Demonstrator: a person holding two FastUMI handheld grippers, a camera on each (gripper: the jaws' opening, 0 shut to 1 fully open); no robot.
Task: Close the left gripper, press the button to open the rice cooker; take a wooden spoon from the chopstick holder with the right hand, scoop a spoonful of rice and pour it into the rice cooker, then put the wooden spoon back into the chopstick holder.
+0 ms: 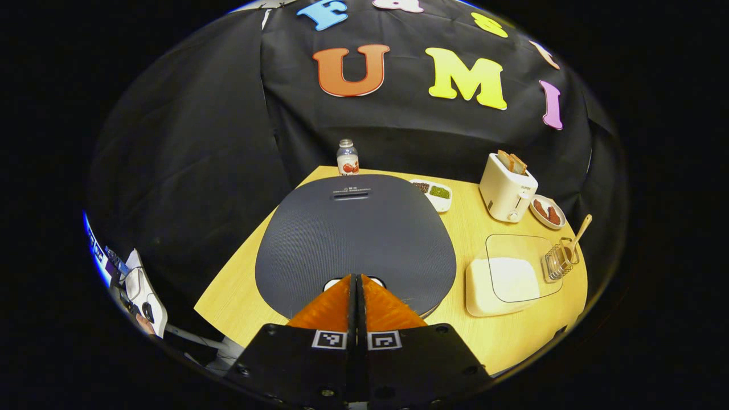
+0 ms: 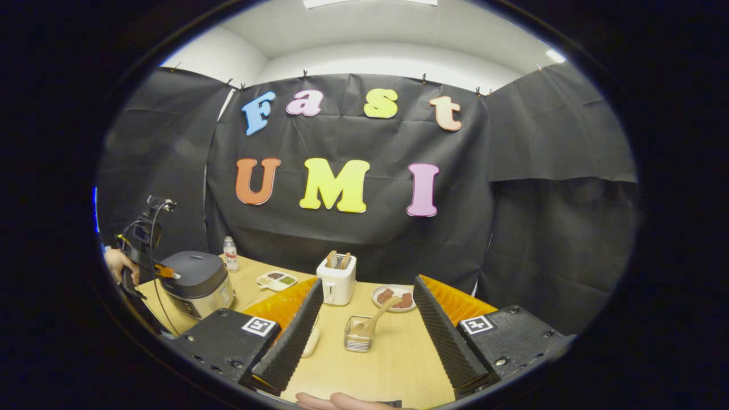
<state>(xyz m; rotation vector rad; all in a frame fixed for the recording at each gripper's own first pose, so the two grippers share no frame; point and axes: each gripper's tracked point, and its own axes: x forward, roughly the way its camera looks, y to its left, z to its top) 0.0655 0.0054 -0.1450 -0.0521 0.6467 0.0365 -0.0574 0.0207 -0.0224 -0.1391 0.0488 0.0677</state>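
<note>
The left gripper (image 1: 356,280) is held with its fingers pressed together, tips at the near edge of the cooker (image 1: 353,239) lid, which is shut. The right gripper (image 2: 364,310) is spread wide and held apart from the holder (image 2: 359,335). The spoon (image 2: 380,314) is seen leaning in the holder, right of the rice box (image 1: 504,282) on the table (image 1: 512,336).

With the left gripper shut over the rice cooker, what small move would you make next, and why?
I would probably ease the left gripper straight down onto the button. Its fingers are closed together, their tips sit right at the pale button on the near edge of the rice cooker, and the lid is still down. The right gripper waits open, facing the wooden spoon.
</note>
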